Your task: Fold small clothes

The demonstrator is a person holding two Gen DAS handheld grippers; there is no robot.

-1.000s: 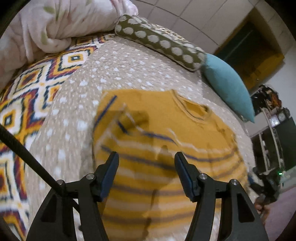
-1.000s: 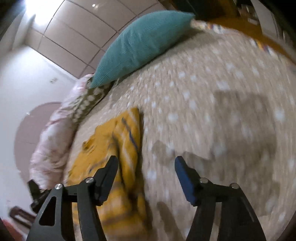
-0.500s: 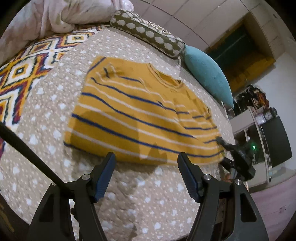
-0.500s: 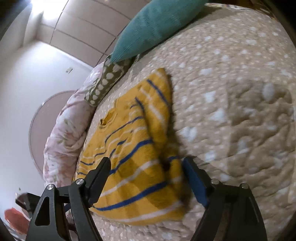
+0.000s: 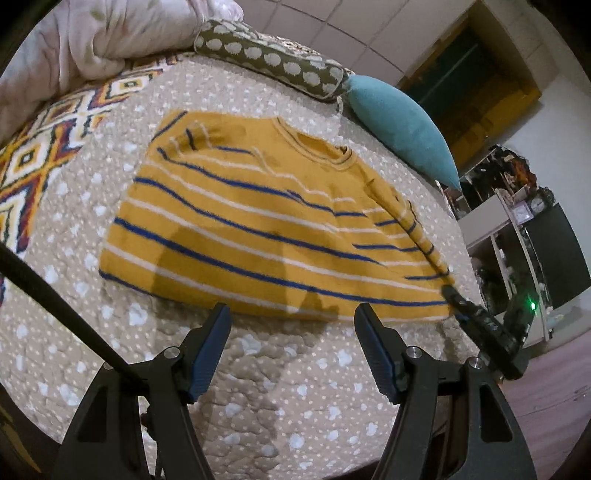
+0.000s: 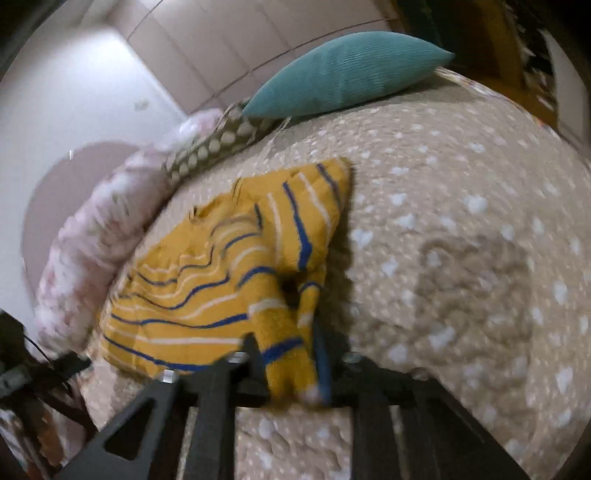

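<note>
fuzzy knit sweater [image 5: 258, 229], quilted bedspread [image 5: 280, 380]

A teal cushion [image 5: 402, 125] touches a spotted bolster [image 5: 269, 59] on the bedspread [image 5: 258, 387].

A bed under a beige white-spotted quilt [image 5: 295, 387]; at its far edge a teal cushion [image 5: 399, 122], a dotted olive bolster [image 5: 269, 59], a pink duvet [image 5: 110, 33]. Panelled wall [image 6: 229, 48] beyond.
</note>
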